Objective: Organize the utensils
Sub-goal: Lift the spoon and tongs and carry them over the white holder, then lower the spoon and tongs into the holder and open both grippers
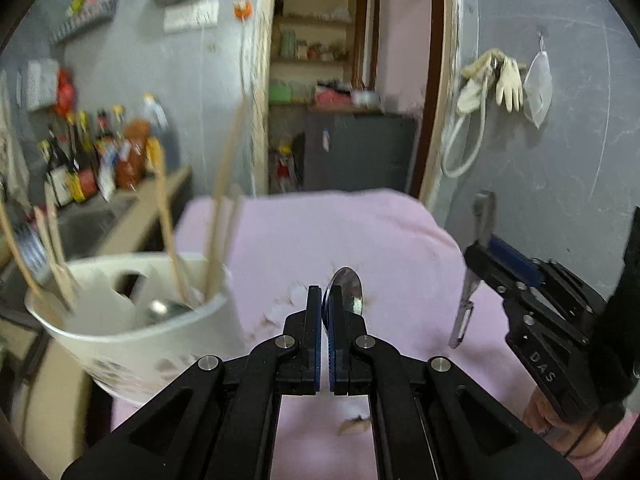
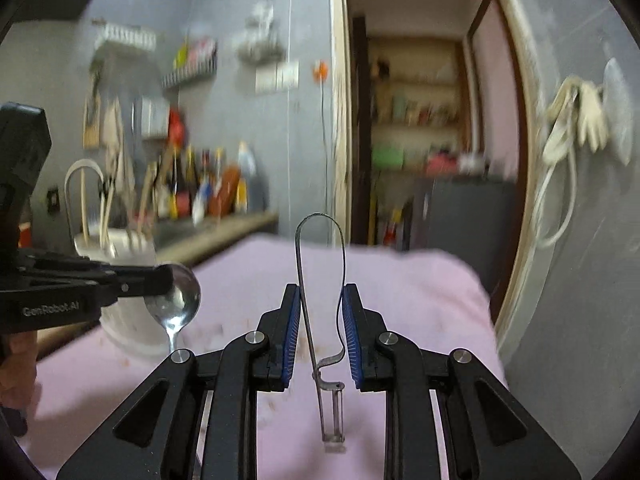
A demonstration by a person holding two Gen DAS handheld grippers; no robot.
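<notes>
My left gripper is shut on a metal spoon, bowl end up, held above the pink cloth; the spoon also shows in the right wrist view. A white utensil holder with chopsticks and a spoon stands just to its left and shows in the right wrist view. My right gripper is shut on a metal peeler, its loop handle up and blade hanging down. The right gripper and peeler also show in the left wrist view.
A counter with sauce bottles runs along the left wall. An open doorway with shelves lies ahead. Gloves and a hose hang on the grey wall at right.
</notes>
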